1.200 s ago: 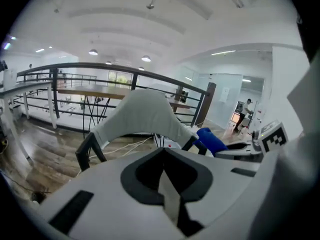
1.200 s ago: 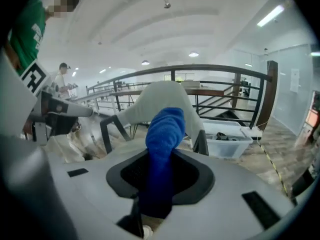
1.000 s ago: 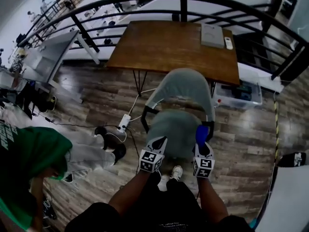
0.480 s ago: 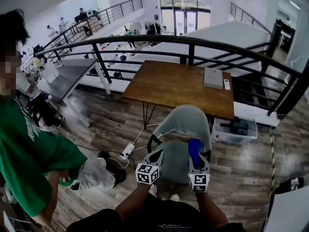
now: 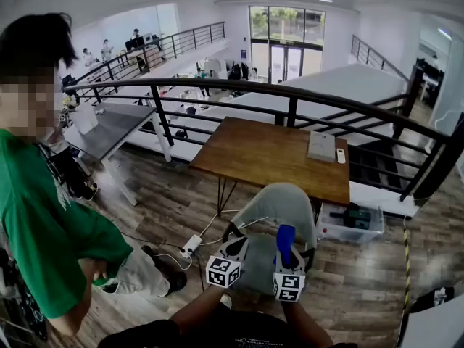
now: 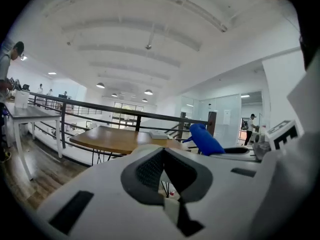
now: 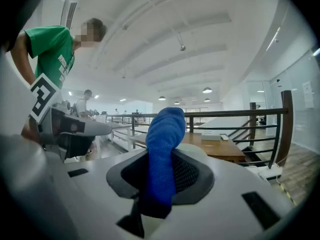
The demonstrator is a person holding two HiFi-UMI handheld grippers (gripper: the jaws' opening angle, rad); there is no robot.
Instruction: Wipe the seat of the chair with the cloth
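The grey chair (image 5: 278, 207) stands below me, pushed toward the wooden table (image 5: 268, 154); my grippers hide most of its seat. My right gripper (image 5: 286, 258) is shut on a blue cloth (image 5: 285, 242) that stands up from its jaws above the chair. In the right gripper view the cloth (image 7: 163, 149) fills the gap between the jaws of that gripper (image 7: 162, 179). My left gripper (image 5: 235, 248) hovers beside it, over the chair's left side. Seen in its own view, the left gripper (image 6: 165, 173) is shut with nothing in it, and the cloth (image 6: 205, 139) shows to the right.
A person in a green shirt (image 5: 36, 223) stands close at the left. A power strip (image 5: 191, 245) and cables lie on the wood floor left of the chair. A black railing (image 5: 290, 96) runs behind the table. A clear box (image 5: 351, 223) sits under the table's right end.
The view has tilted up from the floor toward the hall. Both grippers lifted back from the seat, the cloth still held. The person in green now stands upright at the left.
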